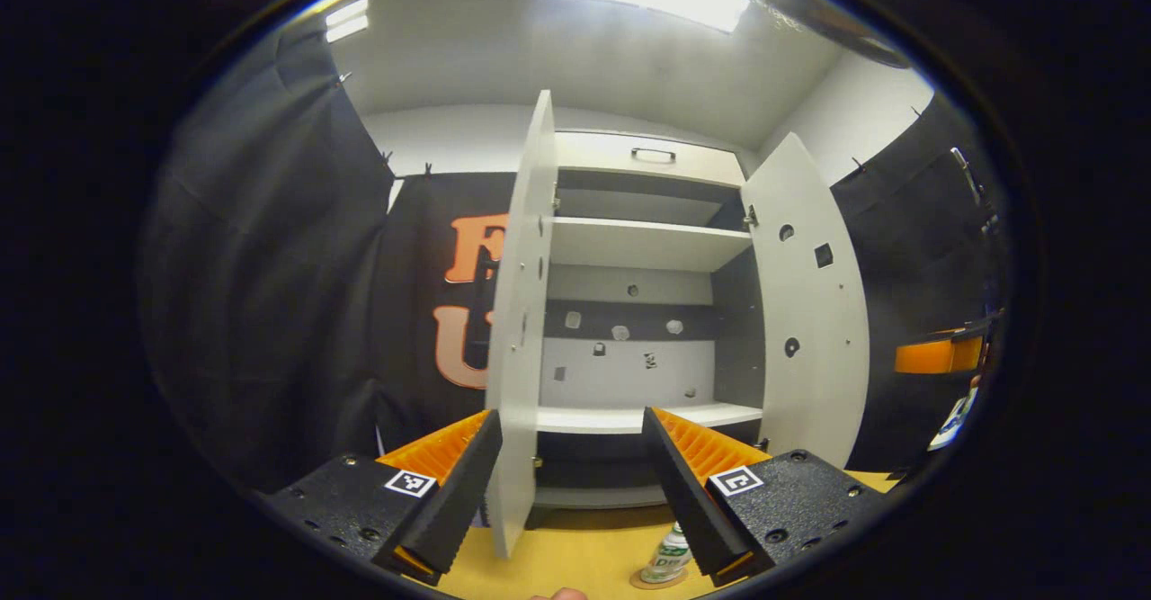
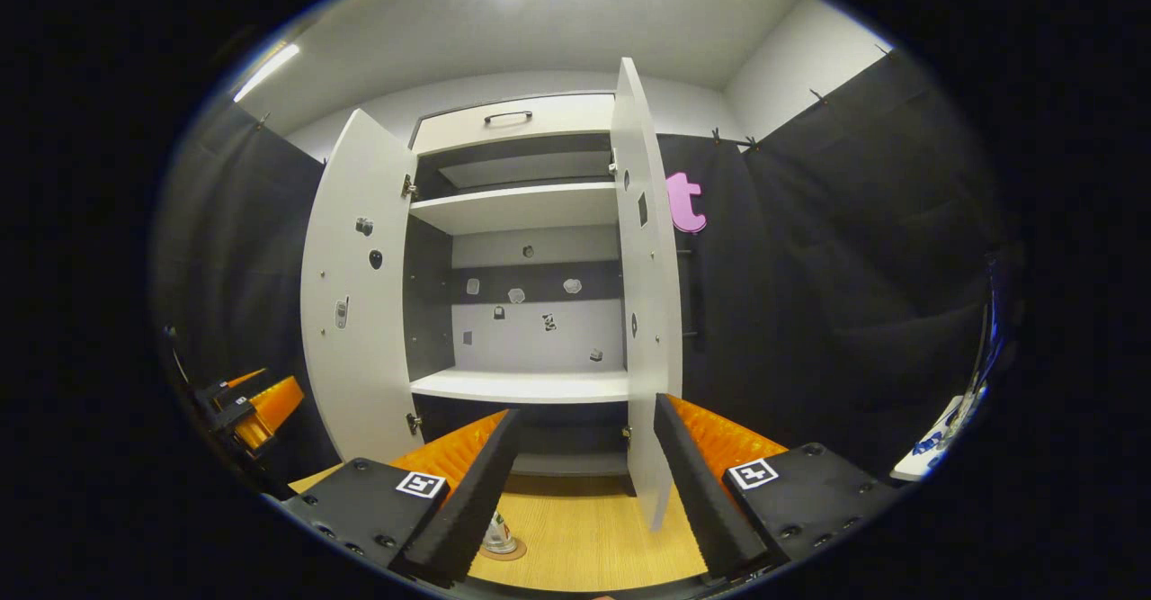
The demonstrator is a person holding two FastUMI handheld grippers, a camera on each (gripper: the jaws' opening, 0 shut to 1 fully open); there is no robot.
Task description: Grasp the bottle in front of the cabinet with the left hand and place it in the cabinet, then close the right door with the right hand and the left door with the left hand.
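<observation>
Bottle (image 1: pixel 667 557) stands upright on the counter (image 1: pixel 575 555) before the open cabinet (image 1: pixel 643 245), ungrasped. I hold both jaws open and empty. Next: lower my left gripper (image 1: pixel 566 492) around it.

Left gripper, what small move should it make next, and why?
Probably lower the left gripper toward the bottle and centre it. The gripper is open and empty, the bottle stands on the wooden surface low by one finger, ungrasped, and both cabinet doors are open.
</observation>
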